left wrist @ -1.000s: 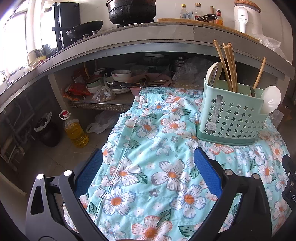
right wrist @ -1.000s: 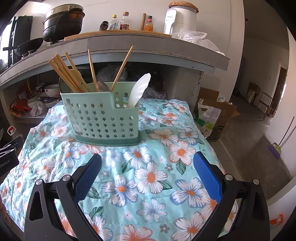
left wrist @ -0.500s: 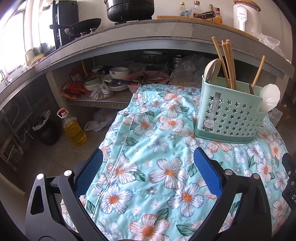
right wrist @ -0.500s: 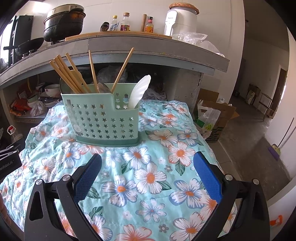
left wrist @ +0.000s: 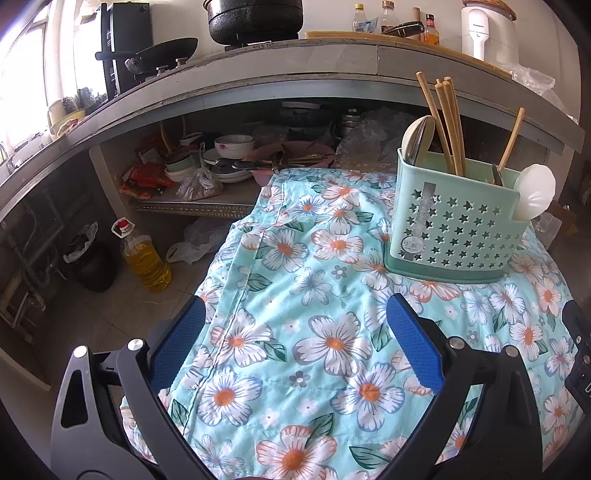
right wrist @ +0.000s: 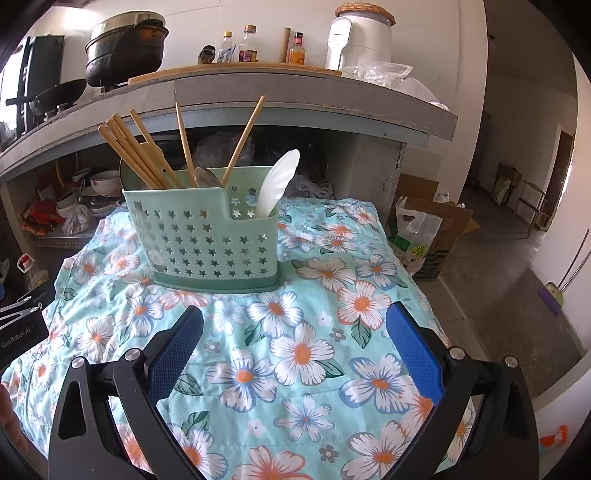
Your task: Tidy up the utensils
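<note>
Right wrist view: both tongs point(right wrist: 293, 345) gaped empty; caddy point(right wrist: 212, 240) at twelve o'clock could tip if its chopsticks point(right wrist: 136, 155) were snagged.

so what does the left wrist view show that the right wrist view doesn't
Only the left wrist view: a plastic jug of yellow oil on the floor, and the open left gripper with nothing between its blue pads.

Only the right wrist view: brown cardboard boxes beside the table, a doorway into a further room, and the open, empty right gripper.

Both: the mint green star-punched utensil caddy holding wooden chopsticks and a white plastic spoon, standing on the flowered turquoise cloth, below the grey counter with the black pot.
</note>
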`<state>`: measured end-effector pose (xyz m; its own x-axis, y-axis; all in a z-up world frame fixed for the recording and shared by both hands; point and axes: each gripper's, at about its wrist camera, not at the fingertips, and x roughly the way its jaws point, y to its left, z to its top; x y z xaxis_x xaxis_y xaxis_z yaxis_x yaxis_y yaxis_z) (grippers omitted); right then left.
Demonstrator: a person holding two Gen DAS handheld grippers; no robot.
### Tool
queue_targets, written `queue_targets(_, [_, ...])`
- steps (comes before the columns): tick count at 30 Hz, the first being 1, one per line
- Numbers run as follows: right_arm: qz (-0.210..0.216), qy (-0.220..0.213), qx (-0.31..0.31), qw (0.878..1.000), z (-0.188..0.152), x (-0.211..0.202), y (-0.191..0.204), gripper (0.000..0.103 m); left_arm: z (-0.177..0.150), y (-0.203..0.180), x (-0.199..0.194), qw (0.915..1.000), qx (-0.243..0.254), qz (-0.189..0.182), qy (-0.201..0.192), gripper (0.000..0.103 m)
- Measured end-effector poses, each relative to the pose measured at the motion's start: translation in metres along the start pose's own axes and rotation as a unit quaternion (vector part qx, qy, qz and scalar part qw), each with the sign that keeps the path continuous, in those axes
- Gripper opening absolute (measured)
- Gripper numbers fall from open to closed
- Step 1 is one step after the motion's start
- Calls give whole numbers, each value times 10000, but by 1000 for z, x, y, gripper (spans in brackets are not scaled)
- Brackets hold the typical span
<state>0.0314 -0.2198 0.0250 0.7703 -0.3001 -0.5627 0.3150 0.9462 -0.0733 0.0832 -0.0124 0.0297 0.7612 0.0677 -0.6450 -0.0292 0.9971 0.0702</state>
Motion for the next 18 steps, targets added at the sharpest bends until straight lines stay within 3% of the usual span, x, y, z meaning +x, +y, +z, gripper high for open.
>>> queue_targets(18, [-10,-12,82,10000,2,-3,-5,96,0,-2,-4,9999,78,-101,-18,95])
